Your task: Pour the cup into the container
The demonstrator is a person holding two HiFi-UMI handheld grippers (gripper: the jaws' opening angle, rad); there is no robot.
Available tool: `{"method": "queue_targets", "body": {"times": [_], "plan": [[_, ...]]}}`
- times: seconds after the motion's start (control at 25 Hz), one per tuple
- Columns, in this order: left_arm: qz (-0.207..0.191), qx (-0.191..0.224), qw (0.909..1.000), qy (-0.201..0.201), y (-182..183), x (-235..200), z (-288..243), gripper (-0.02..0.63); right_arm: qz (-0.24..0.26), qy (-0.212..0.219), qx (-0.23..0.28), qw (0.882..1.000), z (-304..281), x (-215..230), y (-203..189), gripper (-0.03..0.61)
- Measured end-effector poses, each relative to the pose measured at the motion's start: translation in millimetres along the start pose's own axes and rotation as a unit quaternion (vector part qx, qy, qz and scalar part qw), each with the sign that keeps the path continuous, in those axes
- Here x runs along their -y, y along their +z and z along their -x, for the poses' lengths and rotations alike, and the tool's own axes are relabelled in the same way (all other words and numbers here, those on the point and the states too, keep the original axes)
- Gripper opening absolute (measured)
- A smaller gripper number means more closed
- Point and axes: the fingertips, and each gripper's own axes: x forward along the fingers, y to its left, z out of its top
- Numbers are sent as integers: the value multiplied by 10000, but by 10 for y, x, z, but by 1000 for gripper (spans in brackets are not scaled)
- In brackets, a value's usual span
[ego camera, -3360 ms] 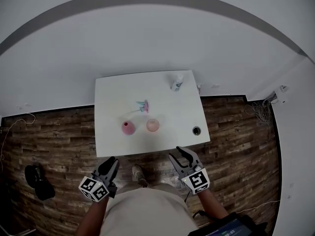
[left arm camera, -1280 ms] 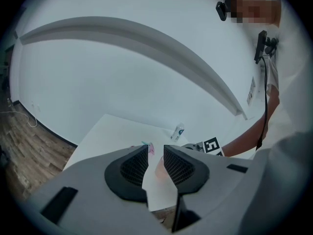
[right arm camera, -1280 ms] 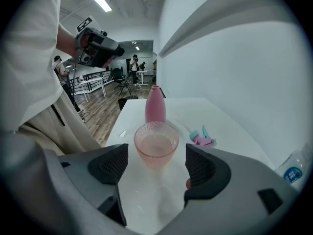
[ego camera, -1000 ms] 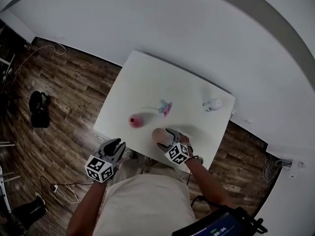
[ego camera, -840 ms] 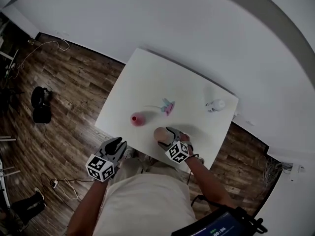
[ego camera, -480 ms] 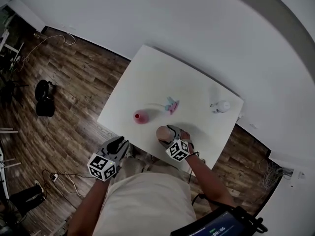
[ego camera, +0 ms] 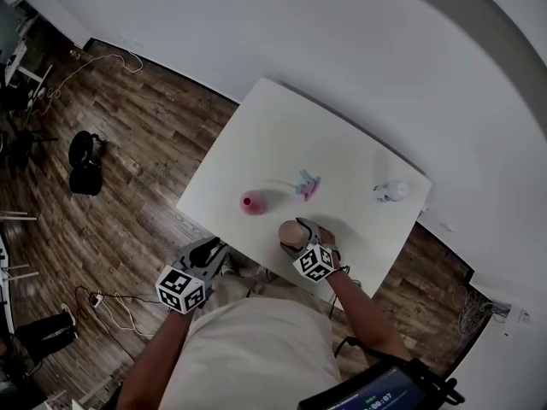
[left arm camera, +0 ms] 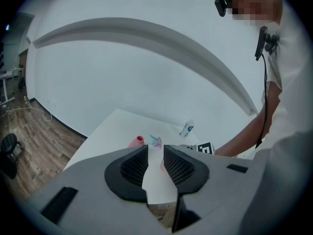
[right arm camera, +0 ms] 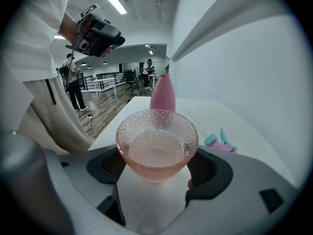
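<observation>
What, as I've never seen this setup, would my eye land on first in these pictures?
First, the dimpled pink glass cup standing at the near edge of the white table, between the jaws of the right gripper. Those jaws have just been opening and do not press on it. Next come the pink bottle right behind the cup, and the left gripper, empty, just off the table's edge.

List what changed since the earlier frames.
The right tool came forward from below the table edge to the cup. Its jaws, just opening wider, now flank the cup and do not look clamped on it. Nothing taken or let go. The left tool stays off the table edge, empty. Cup, pink bottle, pink-blue object and white bottle are unmoved.
</observation>
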Motion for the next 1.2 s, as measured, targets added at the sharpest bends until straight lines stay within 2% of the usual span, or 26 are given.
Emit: {"method": "queue_targets", "body": {"times": [0.64, 1.2], "plan": [[-66, -62, 10000, 34, 0, -176, 118, 92, -556, -392, -191, 9975, 28, 18, 120, 366], [-207, 72, 9996, -157, 87, -326, 120, 92, -783, -308, -552, 9949, 370, 23, 668, 365]]}}
